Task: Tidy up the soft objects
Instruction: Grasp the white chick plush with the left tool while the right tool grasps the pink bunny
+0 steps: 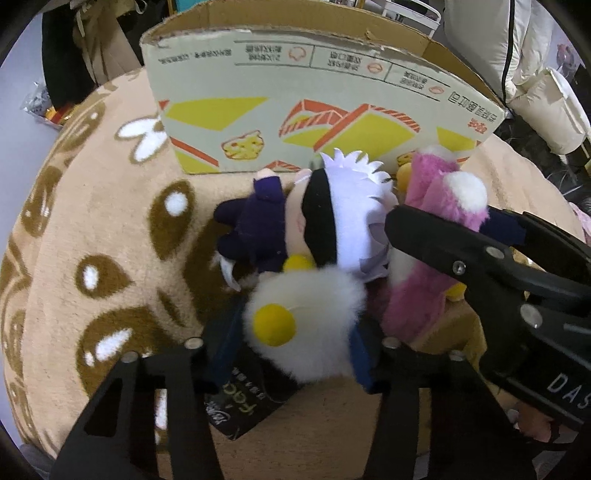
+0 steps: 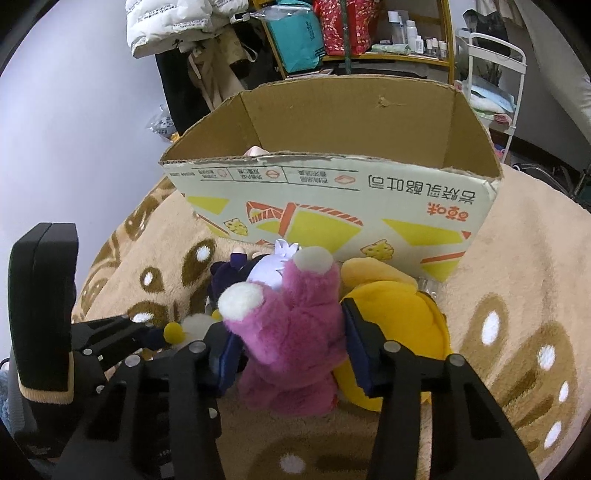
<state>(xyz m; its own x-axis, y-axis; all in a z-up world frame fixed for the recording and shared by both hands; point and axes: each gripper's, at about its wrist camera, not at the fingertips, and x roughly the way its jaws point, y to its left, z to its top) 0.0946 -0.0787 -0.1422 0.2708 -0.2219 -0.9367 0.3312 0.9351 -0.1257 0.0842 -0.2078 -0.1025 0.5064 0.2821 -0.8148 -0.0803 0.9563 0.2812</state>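
Several plush toys lie in a heap on a beige blanket [image 1: 110, 229] in front of an open cardboard box [image 2: 332, 199]. My left gripper [image 1: 291, 350] points steeply down, its blue pads pressed on a white fluffy toy [image 1: 314, 321] with yellow pom-poms. A black printed tag [image 1: 251, 406] lies under that toy. My right gripper [image 2: 291, 350] has its pads squeezing a pink plush toy [image 2: 295, 332] with white paws. Between the two toys lies a doll [image 1: 321, 218] with white hair, a black blindfold and dark purple clothes. A yellow plush [image 2: 399, 325] rests against the pink one's right side.
The box [image 1: 295, 110] stands just behind the heap, its top open, with something pale pink [image 2: 255, 150] showing inside. Behind it are hanging clothes [image 2: 207, 74], a shelf [image 2: 351, 33] with bags and bottles, and a white rack [image 2: 495, 74]. The blanket's edge drops off at the left.
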